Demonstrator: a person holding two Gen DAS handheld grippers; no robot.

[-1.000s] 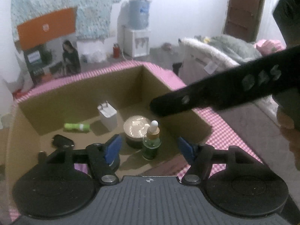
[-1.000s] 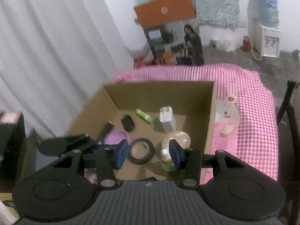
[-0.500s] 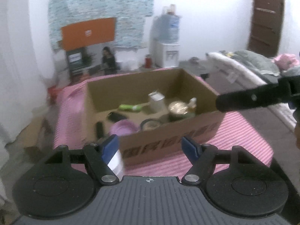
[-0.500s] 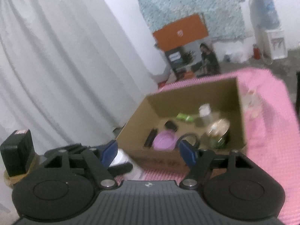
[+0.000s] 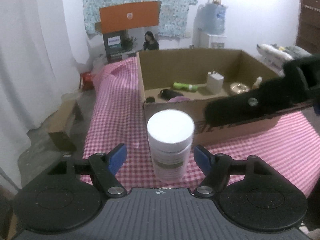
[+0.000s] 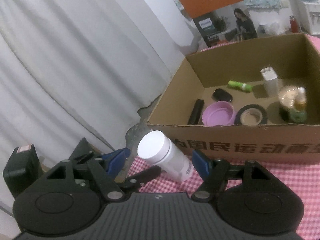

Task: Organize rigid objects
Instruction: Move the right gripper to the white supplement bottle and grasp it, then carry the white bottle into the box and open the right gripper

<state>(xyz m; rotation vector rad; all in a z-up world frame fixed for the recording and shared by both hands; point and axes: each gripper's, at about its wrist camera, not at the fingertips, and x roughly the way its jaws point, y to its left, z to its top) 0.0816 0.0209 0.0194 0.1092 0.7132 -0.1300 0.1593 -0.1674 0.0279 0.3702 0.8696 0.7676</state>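
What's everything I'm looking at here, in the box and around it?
White plastic bottle: one, white, standing on the cloth before the box, between both grippers' open fingers.
Cardboard box: one, brown, on the pink checked tablecloth.
Green tube: one, lying in the box, at the back.
White charger plug: one, upright beside the tube.
Purple round lid: one, near the front wall.
Black tape roll: one, beside the lid.
Green dropper bottle: one, right end.
Left gripper: black, blue pads, open.
Right gripper: same, open.

white curtain point(image 6: 80, 60), white wall point(image 5: 250, 10), water dispenser point(image 5: 215, 30)
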